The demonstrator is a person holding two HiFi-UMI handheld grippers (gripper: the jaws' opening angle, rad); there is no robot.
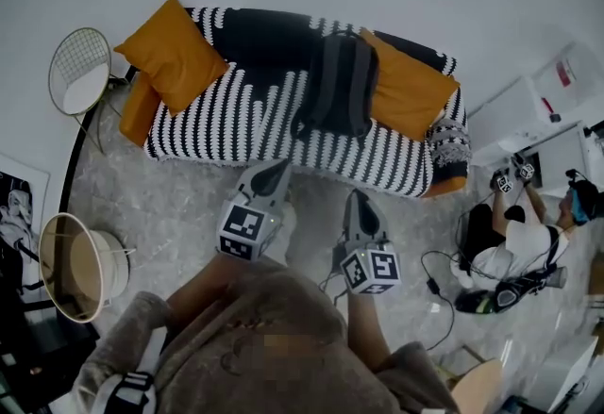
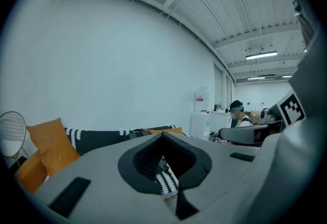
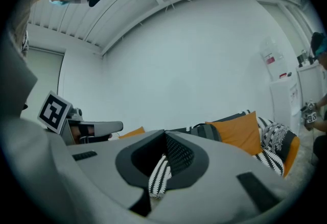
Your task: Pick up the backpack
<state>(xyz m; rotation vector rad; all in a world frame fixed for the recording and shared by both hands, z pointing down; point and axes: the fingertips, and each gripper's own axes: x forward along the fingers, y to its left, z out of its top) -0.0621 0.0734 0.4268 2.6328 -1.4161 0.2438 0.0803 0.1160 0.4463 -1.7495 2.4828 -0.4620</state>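
Both my left hand-held gripper (image 1: 279,164) and right hand-held gripper (image 1: 358,197) look clenched and empty in their views; only my head view shows the backpack (image 1: 340,87) whole.

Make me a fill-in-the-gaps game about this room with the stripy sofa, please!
1. The dark ____ lies on the striped sofa.
2. The cushion at the sofa's left end is ____.
3. The jaws of the left hand-held gripper and the right hand-held gripper are ____.
4. The person beside the sofa sits on the ____.
Missing words: backpack; orange; shut; floor.
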